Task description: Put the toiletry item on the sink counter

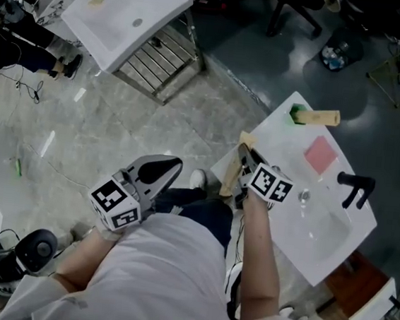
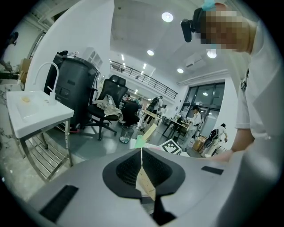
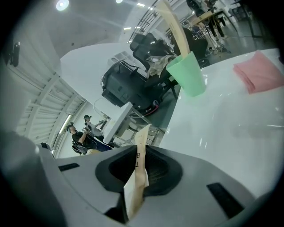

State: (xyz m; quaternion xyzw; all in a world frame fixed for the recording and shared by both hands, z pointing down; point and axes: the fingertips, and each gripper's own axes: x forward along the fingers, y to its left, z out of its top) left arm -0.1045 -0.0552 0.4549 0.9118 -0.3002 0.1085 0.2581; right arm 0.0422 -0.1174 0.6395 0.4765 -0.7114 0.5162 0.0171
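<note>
A flat beige toiletry item (image 1: pixel 231 167) stands up out of my right gripper (image 1: pixel 247 155) at the near left corner of the white sink counter (image 1: pixel 278 231). In the right gripper view the jaws (image 3: pixel 140 153) are shut on this beige strip (image 3: pixel 137 177), seen edge-on, with the counter (image 3: pixel 230 124) just ahead. My left gripper (image 1: pixel 167 165) hangs lower left over the floor, away from the counter. Its jaws (image 2: pixel 142 164) are shut, with only a thin beige sliver in the seam.
On the counter lie a tipped green cup (image 1: pixel 298 114) with a beige stick (image 1: pixel 323 117) in it, a pink cloth (image 1: pixel 320 154) and a black faucet (image 1: pixel 353 187). A second white sink (image 1: pixel 123 13) on a metal frame stands at the far left. An office chair (image 1: pixel 294 9) stands behind.
</note>
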